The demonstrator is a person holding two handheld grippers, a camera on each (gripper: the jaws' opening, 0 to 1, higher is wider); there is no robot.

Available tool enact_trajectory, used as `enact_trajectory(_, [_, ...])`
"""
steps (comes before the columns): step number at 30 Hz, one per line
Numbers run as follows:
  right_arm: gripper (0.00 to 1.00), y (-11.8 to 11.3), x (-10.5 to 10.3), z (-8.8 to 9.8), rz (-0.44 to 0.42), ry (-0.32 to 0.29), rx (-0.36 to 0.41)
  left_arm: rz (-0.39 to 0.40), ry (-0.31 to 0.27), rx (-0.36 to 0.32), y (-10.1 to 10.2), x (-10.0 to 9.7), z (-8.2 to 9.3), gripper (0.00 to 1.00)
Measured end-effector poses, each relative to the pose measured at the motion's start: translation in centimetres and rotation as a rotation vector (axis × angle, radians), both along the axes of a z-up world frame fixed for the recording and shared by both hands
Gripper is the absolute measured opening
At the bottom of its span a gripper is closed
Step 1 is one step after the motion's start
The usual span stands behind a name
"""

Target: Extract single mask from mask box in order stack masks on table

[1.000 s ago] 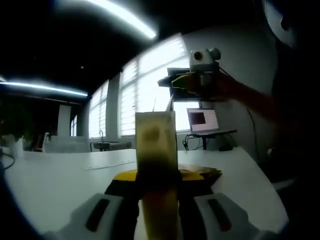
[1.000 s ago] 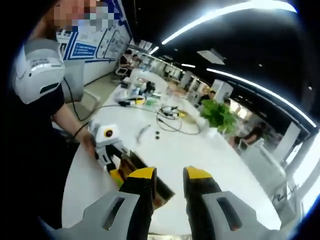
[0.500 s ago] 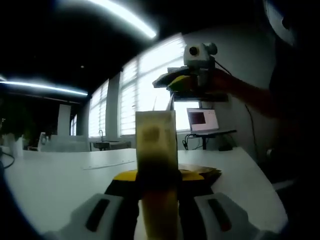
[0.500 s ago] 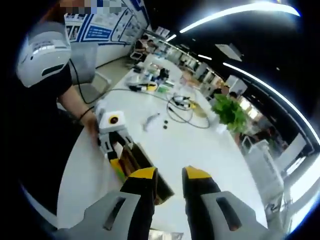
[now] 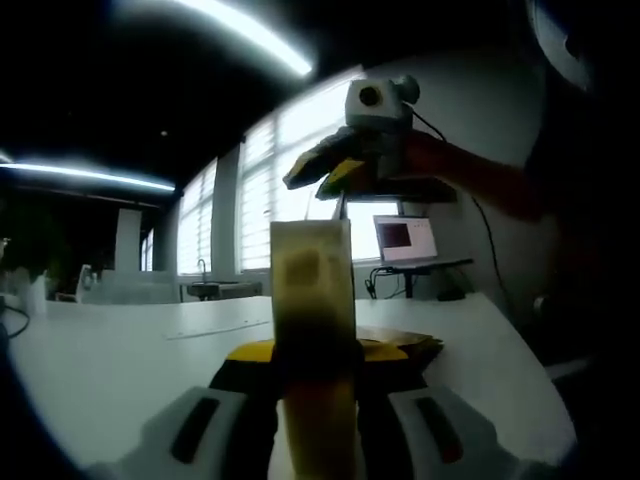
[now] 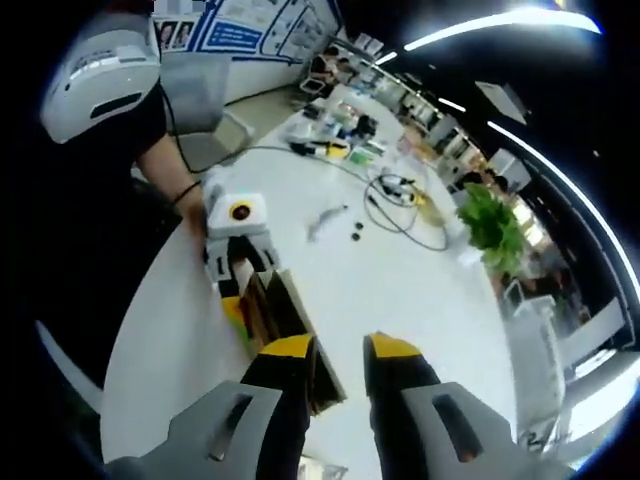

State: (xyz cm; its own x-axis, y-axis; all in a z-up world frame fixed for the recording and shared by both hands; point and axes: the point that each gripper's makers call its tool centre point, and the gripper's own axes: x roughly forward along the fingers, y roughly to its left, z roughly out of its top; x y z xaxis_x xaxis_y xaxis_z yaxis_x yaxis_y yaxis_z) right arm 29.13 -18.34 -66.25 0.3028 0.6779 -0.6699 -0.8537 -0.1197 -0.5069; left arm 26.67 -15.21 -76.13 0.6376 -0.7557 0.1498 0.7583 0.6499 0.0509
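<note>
White office desk: left hand-held gripper clamps the tan cardboard mask box steady; right hand-held gripper hovers above, slightly parted, empty.

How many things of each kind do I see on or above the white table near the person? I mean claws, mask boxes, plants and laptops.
Claws: 2, left claw and right claw
Mask box: 1
Plant: 1
Laptop: 1
Total: 5

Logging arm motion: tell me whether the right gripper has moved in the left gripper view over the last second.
Yes. The right gripper has drifted left and slightly up against the laptop screen, and now tilts down over the mask box.
</note>
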Motion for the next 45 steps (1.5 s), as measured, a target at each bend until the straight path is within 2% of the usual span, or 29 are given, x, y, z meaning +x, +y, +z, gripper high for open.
enact_trajectory(11, [0.16,1.0,-1.0,-1.3,0.058,0.025,-0.083,-0.002,0.002,0.001,0.3,-0.1,0.0,0.31])
enact_trajectory(19, [0.13,1.4,-0.4,-2.4,0.099,-0.012,-0.172,-0.003,0.003,0.001,0.4,-0.2,0.0,0.31])
enact_trajectory(24, [0.12,2.0,-0.8,-2.6,0.152,0.000,-0.208,-0.002,0.006,0.001,0.4,-0.2,0.1,0.31])
enact_trajectory(28, [0.07,2.1,-1.5,-3.4,0.227,0.012,-0.297,-0.003,0.005,0.002,0.4,-0.2,0.1,0.31])
enact_trajectory(30, [0.06,2.3,-1.3,-3.4,0.223,0.009,-0.296,-0.002,0.005,0.003,0.4,-0.2,0.1,0.31])
enact_trajectory(34, [0.04,2.5,-1.9,-3.8,0.256,0.052,-0.302,-0.002,0.004,0.006,0.4,-0.2,0.0,0.31])
enact_trajectory(45, [0.02,2.3,-2.2,-4.7,0.279,0.083,-0.366,-0.003,0.000,0.014,0.3,-0.1,-0.1,0.31])
